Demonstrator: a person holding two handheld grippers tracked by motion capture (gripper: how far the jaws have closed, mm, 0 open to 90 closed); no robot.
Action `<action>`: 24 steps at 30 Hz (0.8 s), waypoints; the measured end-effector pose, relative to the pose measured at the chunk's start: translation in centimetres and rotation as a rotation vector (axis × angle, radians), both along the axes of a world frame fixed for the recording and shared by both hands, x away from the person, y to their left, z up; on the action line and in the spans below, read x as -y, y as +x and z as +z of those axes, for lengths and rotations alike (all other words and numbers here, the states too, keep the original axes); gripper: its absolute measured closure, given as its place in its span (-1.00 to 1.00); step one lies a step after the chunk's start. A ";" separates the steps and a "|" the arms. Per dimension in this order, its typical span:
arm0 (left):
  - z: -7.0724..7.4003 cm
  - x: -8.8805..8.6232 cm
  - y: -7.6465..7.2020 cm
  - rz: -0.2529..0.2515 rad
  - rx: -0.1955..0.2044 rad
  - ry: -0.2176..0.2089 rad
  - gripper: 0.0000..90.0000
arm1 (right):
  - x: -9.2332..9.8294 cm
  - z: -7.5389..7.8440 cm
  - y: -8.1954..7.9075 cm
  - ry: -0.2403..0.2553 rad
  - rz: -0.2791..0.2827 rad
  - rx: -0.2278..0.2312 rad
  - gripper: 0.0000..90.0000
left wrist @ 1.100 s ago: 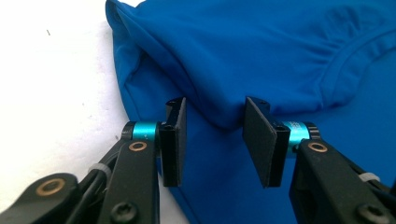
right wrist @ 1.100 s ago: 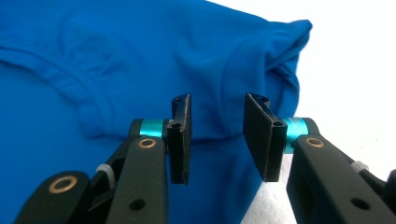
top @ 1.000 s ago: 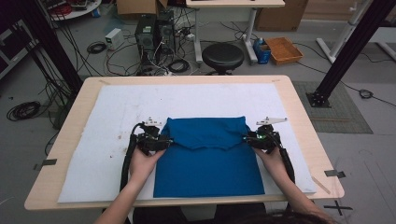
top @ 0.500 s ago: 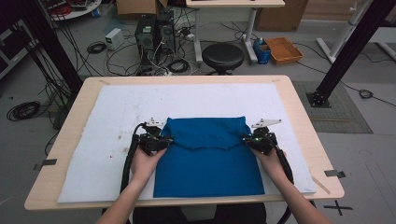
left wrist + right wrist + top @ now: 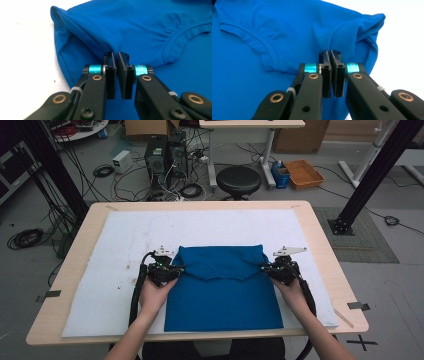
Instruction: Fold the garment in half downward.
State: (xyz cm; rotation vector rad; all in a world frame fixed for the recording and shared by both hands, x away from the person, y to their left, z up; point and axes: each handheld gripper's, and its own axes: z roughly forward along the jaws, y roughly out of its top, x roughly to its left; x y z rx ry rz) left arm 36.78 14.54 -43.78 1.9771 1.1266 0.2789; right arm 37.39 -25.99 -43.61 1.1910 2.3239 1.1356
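A blue T-shirt (image 5: 222, 290) lies on the white mat (image 5: 115, 250), its top part folded down so the collar (image 5: 183, 31) faces up. My left gripper (image 5: 176, 269) is at the shirt's left edge, its jaws pressed together on the fold of the flap (image 5: 116, 53). At the right edge my right gripper (image 5: 264, 268) is likewise shut on the folded cloth (image 5: 329, 52). The sleeve bunches beside each gripper. A hand holds each gripper from below.
The mat covers most of the wooden table (image 5: 325, 245). Bare mat stretches behind the shirt and to both sides. Beyond the table, on the floor, stand a black stool (image 5: 239, 180), computer cases (image 5: 165, 155), cables and an orange tray (image 5: 304, 173).
Both grippers have shifted only slightly, staying shut at the shirt's side edges. The folded flap lies about where it was.
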 end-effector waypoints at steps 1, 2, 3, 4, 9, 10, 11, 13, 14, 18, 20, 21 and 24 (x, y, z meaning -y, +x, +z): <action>0.1 -0.1 0.0 -0.004 0.000 -0.001 0.89 | 0.0 0.1 0.0 0.003 0.001 -0.001 0.96; 0.1 0.0 -0.1 0.000 0.001 -0.012 0.89 | 0.0 0.1 -0.1 0.007 -0.001 -0.002 0.96; 0.2 -0.1 -0.1 -0.005 0.002 -0.009 0.89 | 0.0 0.3 -0.2 0.010 -0.002 -0.004 0.97; 0.3 -0.2 -0.2 -0.009 0.001 -0.006 0.89 | 0.1 0.3 -0.2 0.009 0.002 0.001 0.99; 0.4 -0.2 -0.3 -0.014 0.002 0.004 0.89 | 0.2 0.7 -0.5 0.011 0.005 0.007 1.00; 0.4 -0.2 -0.3 -0.014 0.002 0.005 0.89 | 0.3 0.6 -0.5 0.009 0.006 0.008 1.00; 0.4 -0.2 -0.4 -0.016 0.001 0.005 0.89 | 0.3 0.6 -0.4 0.008 0.005 0.010 1.00; 0.4 -0.1 -0.3 -0.017 0.003 0.011 0.89 | 0.3 0.5 -0.4 0.006 0.001 0.004 1.00; 0.4 -0.1 -0.3 -0.019 0.001 0.012 0.89 | 0.3 0.5 -0.4 0.008 0.000 0.003 1.00; 0.5 -0.1 -0.4 -0.021 0.004 0.009 0.89 | 0.3 0.7 -0.5 0.012 -0.003 0.010 1.00; 0.5 -0.2 -0.4 -0.021 0.007 0.003 0.89 | 0.4 0.8 -0.6 0.015 0.001 0.015 1.00; 0.5 -0.2 -0.4 -0.020 0.009 0.003 0.89 | 0.4 0.8 -0.6 0.015 0.002 0.017 1.00; 0.5 -0.2 -0.3 -0.020 0.009 0.002 0.89 | 0.5 0.9 -0.6 0.020 0.001 0.016 1.00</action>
